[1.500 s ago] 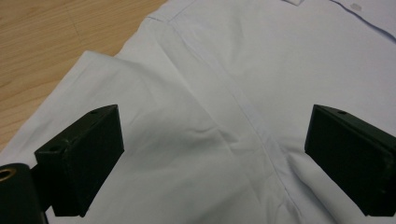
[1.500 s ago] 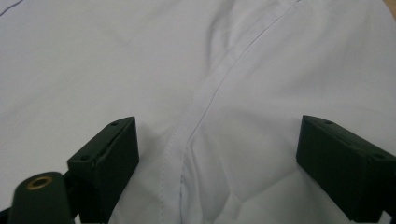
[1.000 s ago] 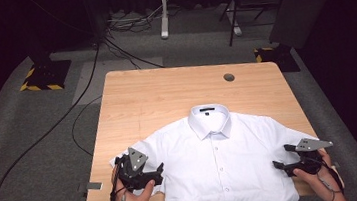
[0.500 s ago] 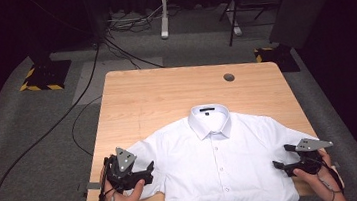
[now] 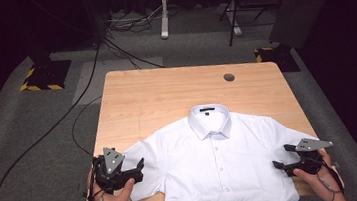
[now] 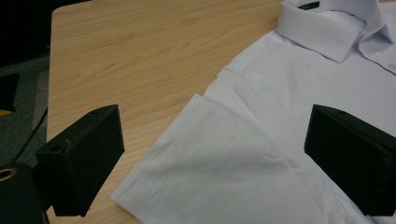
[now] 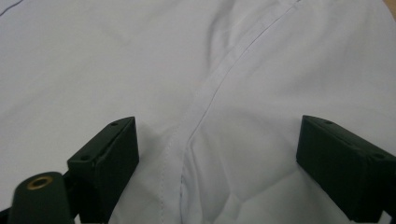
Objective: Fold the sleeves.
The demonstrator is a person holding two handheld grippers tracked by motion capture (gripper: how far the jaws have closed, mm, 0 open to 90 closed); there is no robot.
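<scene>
I am pulling my left hand-held gripper (image 5: 136,169) back off the white shirt (image 5: 214,172) toward the surface (image 5: 166,97) edge, jaws wide and empty; its sleeve (image 6: 219,158) is lying flat just ahead. My right hand-held gripper (image 5: 280,164) is staying put, also gaping and empty over the other sleeve seam (image 7: 210,100). Nothing is blocking either grasp; only a cable hole (image 5: 229,77) far ahead.

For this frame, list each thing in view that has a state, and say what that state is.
white shirt: spread flat, front up, buttoned, collar away from the person, hem over the near table edge.
left sleeve: flat on the table, not gripped.
left gripper: open, jaws either side of the sleeve's edge.
right gripper: open, over the shirt's right side, holding nothing.
table: far half bare.
</scene>
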